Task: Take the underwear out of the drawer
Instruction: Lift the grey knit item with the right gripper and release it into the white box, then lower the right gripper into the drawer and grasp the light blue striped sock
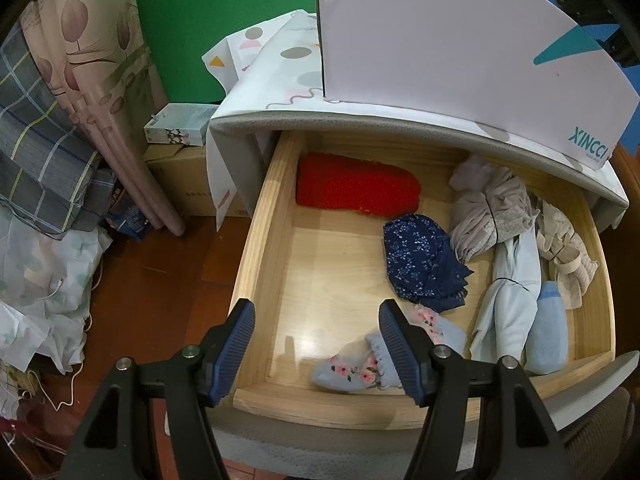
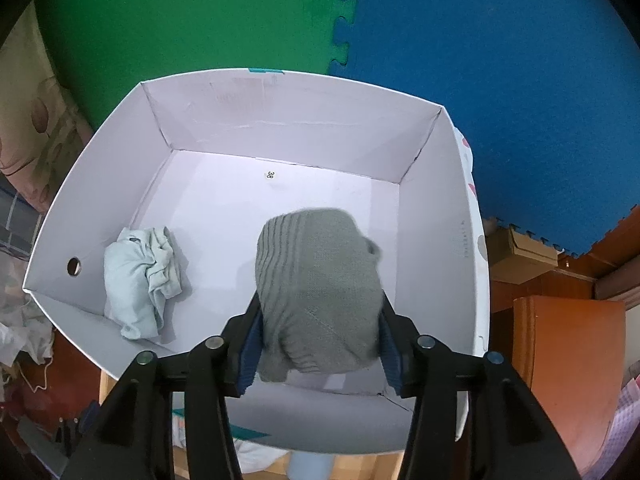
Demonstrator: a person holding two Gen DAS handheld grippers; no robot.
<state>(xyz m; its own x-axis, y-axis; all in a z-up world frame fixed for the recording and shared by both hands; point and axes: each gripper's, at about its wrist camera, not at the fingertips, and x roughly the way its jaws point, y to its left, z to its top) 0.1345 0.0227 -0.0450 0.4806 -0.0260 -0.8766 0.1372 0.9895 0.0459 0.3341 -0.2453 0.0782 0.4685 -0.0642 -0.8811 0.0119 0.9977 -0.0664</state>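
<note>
In the left wrist view the wooden drawer (image 1: 260,248) is pulled open. It holds a red folded piece (image 1: 356,186), a navy floral piece (image 1: 424,262), beige and pale blue bundles (image 1: 492,212) at the right, and flowered light blue socks (image 1: 356,368) at the front. My left gripper (image 1: 316,344) is open and empty above the drawer's front left. In the right wrist view my right gripper (image 2: 320,328) is shut on a grey knitted garment (image 2: 316,292) over the white box (image 2: 440,208). A pale green garment (image 2: 140,284) lies in the box's left part.
The white box (image 1: 440,40) stands on the cabinet top, on a patterned cover (image 1: 280,64). Cardboard boxes (image 1: 180,168), curtains (image 1: 92,80) and piled cloth (image 1: 40,280) crowd the floor to the left. Green and blue foam mats (image 2: 480,60) line the wall behind.
</note>
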